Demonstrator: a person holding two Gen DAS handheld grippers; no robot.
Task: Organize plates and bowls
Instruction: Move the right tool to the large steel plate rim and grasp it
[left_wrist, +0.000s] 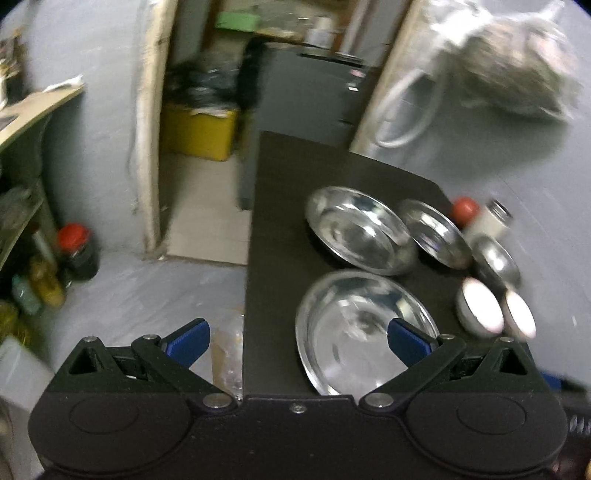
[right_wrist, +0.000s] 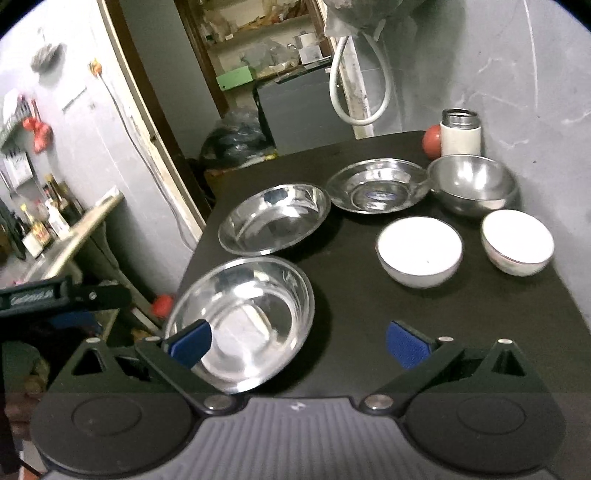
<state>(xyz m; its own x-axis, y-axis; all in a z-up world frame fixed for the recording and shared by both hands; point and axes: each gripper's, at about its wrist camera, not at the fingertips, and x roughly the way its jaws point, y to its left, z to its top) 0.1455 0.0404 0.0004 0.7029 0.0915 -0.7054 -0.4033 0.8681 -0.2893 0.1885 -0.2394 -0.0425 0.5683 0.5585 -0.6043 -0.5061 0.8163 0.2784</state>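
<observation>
Right tongs (right_wrist: 299, 343): spread wide, nothing between the blue pads, held low over the near edge of the black counter (right_wrist: 362, 302). The left pad overlaps the near rim of the nearest steel plate (right_wrist: 243, 321) in the picture; contact cannot be confirmed.

Left tongs (left_wrist: 297, 341): likewise spread wide and empty, straddling the counter's left edge, one pad over the floor (left_wrist: 147, 288) and the other above that same nearest steel plate (left_wrist: 365, 332). The left-wrist view is motion-blurred.

Counter contents, near to far, from the right-wrist view:
- Nearest steel plate, at the near left corner, upright and empty.
- Second steel plate (right_wrist: 275, 219), just behind it, the two close together.
- Two white bowls (right_wrist: 419, 251) (right_wrist: 517, 242), right of centre, side by side and apart.
- Third steel plate (right_wrist: 378, 190), smaller, with a label in its base, its rim meeting or overlapping that of a deep steel bowl (right_wrist: 474, 182) on its right.
- White flask (right_wrist: 461, 134) with an open steel neck, upright at the far right corner, a red ball-shaped object (right_wrist: 432, 140) just beside it.

No dishes are stacked.

Beyond the counter: a grey cabinet (right_wrist: 295, 118), a looped white hose (right_wrist: 360, 96) on the wall, and cluttered shelves (right_wrist: 258, 48).
</observation>
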